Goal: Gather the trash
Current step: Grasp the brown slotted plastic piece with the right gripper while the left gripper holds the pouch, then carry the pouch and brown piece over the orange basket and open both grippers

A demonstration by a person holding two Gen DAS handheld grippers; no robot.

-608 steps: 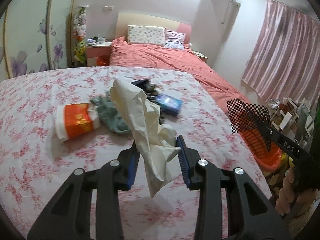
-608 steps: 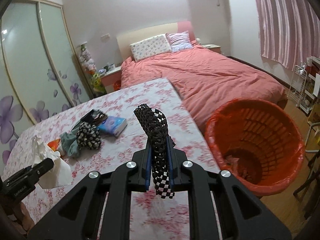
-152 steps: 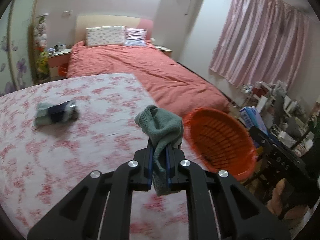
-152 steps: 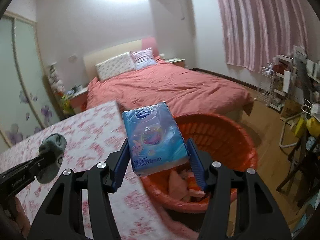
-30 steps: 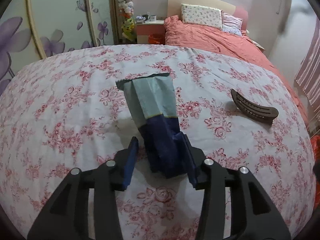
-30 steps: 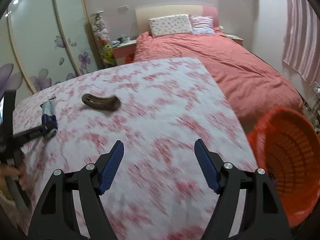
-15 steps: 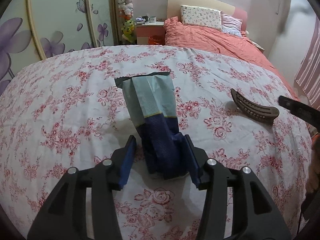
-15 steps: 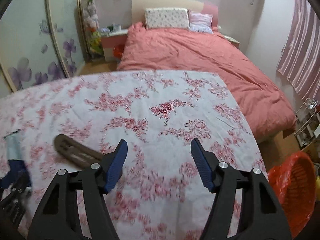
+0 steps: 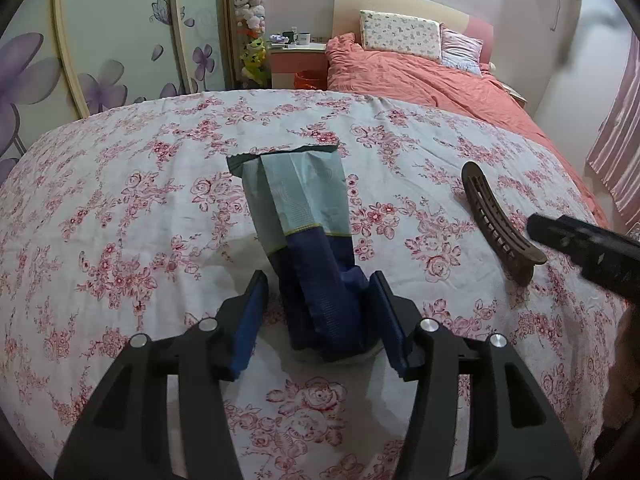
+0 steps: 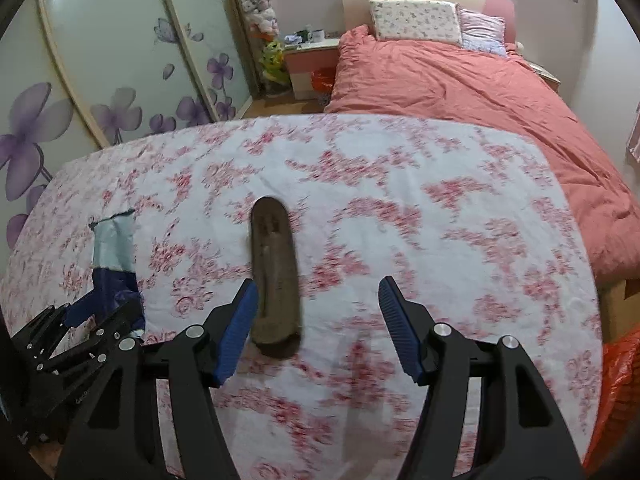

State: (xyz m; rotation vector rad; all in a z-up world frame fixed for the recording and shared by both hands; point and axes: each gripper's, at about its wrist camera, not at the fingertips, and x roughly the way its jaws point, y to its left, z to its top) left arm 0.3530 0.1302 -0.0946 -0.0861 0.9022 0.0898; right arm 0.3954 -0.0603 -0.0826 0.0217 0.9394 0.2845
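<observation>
A teal and navy foil bag [image 9: 304,240] lies on the floral tablecloth [image 9: 120,208]. My left gripper [image 9: 318,322] is open, with the bag's navy end between its fingers, touching the right one. The bag also shows in the right wrist view [image 10: 112,256]. A dark brown curved slotted piece [image 10: 274,276] lies on the cloth. My right gripper [image 10: 318,328] is open, and the piece's near end lies beside its left finger [image 10: 236,328]. The piece shows in the left wrist view [image 9: 500,228], with the right gripper's body [image 9: 588,252] beside it.
An orange trash basket [image 10: 616,396] stands on the floor past the table's right edge. A bed with a coral duvet [image 10: 460,80] lies beyond the table. A nightstand [image 9: 296,60] and wardrobe doors with purple flowers [image 10: 100,80] are at the back left.
My right gripper has swung left and down over the brown curved piece. My left gripper has stayed open around the bag's navy end and moved slightly closer.
</observation>
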